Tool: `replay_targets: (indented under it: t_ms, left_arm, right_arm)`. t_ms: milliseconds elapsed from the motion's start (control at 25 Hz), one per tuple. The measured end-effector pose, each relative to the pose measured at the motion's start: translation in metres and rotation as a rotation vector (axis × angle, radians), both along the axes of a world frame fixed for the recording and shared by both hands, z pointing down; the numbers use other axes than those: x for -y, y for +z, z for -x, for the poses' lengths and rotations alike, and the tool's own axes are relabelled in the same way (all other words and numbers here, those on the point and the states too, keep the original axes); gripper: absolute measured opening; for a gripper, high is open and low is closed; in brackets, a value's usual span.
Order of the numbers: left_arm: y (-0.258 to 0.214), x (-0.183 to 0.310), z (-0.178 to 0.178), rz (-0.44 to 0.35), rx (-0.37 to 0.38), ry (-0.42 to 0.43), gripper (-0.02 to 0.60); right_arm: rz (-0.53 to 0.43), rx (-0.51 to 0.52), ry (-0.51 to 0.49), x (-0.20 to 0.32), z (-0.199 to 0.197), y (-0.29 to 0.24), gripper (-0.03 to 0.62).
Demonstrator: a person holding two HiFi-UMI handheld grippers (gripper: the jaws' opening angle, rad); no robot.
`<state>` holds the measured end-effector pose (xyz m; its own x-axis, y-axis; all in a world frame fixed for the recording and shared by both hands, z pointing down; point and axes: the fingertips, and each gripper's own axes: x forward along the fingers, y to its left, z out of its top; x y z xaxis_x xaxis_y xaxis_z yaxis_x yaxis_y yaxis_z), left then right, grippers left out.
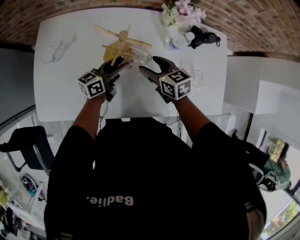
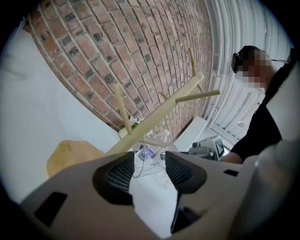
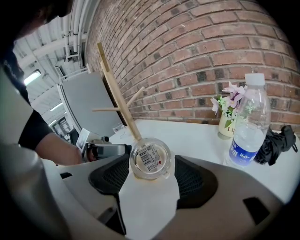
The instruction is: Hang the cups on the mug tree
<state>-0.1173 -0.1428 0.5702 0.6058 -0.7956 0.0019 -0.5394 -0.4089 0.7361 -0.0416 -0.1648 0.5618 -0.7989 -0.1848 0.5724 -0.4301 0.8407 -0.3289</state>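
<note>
Beside the mug tree [image 1: 121,44], the right gripper [image 3: 150,164] seems clamped on the clear cup [image 3: 150,157]; the left gripper [image 2: 149,165], jaws released and wide, sits near it.

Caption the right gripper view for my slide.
Clear cup, barcode label on its base, between the jaws of the right tool, mug tree behind it; water bottle and flowers at right.

Mug tree [image 1: 121,44] on the table [image 1: 70,93], glass cup [image 1: 139,56] at its right side, water bottle [image 1: 178,42] farther right, flower vase [image 1: 180,14] behind-right
</note>
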Motion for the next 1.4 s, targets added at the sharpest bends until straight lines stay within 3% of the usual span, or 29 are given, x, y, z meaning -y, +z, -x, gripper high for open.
replay_targets:
  t_ms: [440,600,800,1000,1400]
  left_arm:
    - [-0.004,-0.013,0.012,0.018,0.039,-0.045,0.209]
    - [-0.003,-0.025,0.018,0.070,0.095,-0.066,0.207]
    - [-0.020,-0.042,0.022,0.091,0.181,-0.090,0.162]
    - [-0.069,-0.054,0.012,0.039,0.200,-0.088,0.112]
    - [-0.131,-0.072,-0.021,-0.016,0.236,-0.038,0.012]
  right_arm:
    - [-0.007,0.016,0.022,-0.001,-0.010,-0.009,0.305]
    - [-0.019,0.048,0.030,-0.007,-0.017,-0.027,0.305]
    - [-0.053,0.091,0.035,-0.016,-0.028,-0.053,0.305]
    - [-0.083,0.144,0.030,-0.029,-0.030,-0.080,0.299]
    - [-0.131,0.211,0.047,-0.046,-0.033,-0.114,0.057]
